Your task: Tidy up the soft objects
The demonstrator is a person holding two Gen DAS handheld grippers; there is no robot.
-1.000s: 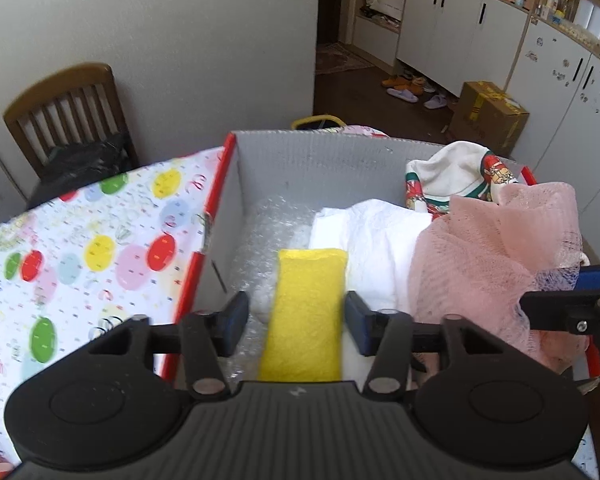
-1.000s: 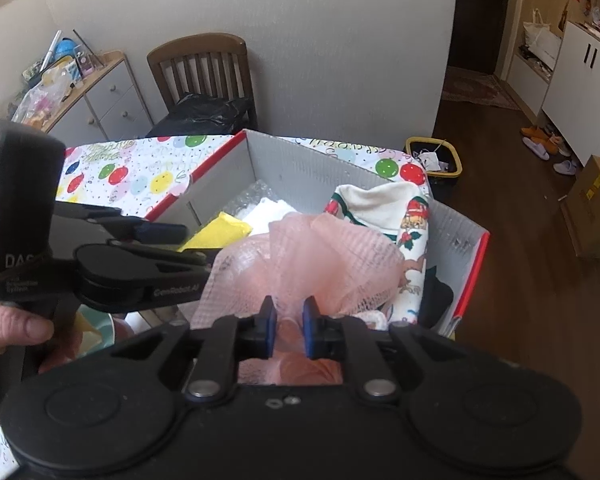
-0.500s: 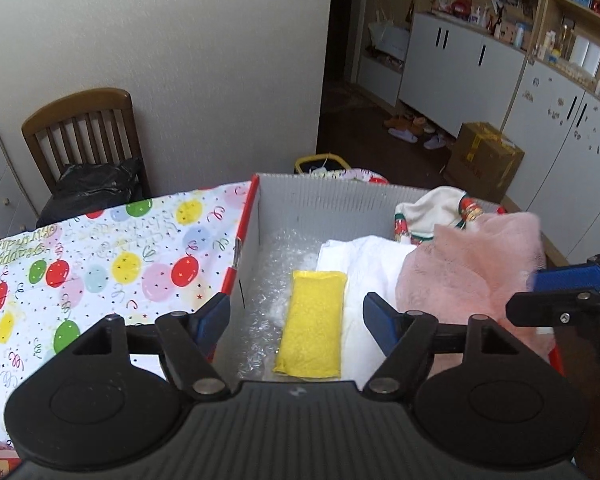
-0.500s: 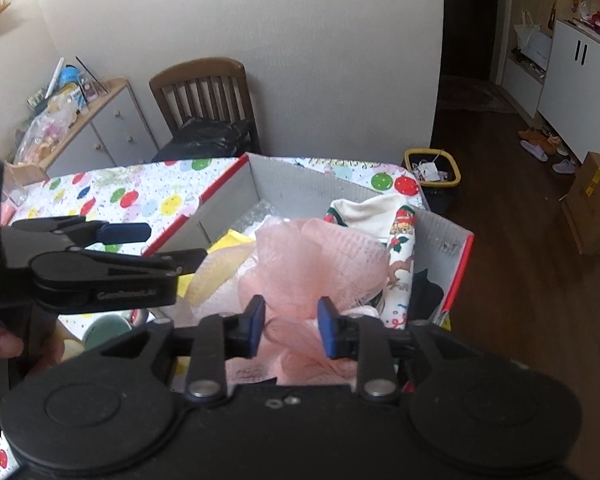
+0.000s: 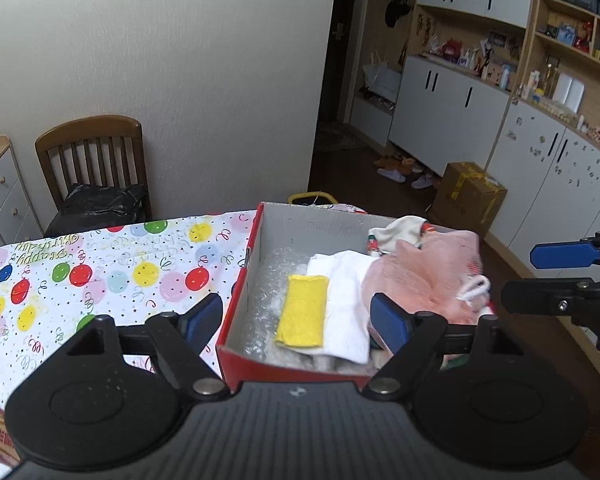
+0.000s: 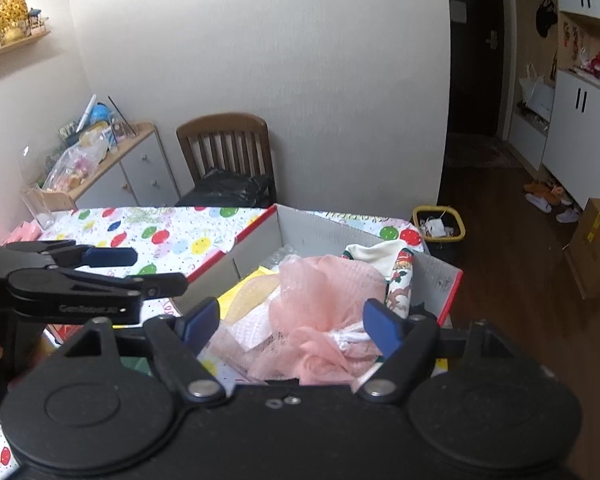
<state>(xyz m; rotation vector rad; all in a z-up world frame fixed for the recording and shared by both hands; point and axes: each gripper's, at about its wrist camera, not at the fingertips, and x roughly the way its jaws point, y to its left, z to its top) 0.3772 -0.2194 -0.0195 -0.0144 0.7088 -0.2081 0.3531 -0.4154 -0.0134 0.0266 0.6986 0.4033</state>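
Observation:
A red-edged cardboard box stands on the table's right end. In it lie a yellow pad, a folded white cloth, a pink mesh puff and a Christmas-print cloth. My left gripper is open and empty above the box's near edge. My right gripper is open and empty just above the puff; it also shows in the left wrist view.
A balloon-print tablecloth covers the table. A wooden chair with a black bag stands against the wall. A drawer unit sits at the left. A yellow-rimmed bin and a cardboard carton stand on the floor.
My right gripper has opened and let go of the pink puff, which now rests in the box. Both grippers have pulled back and up from the box; the left has opened wider.

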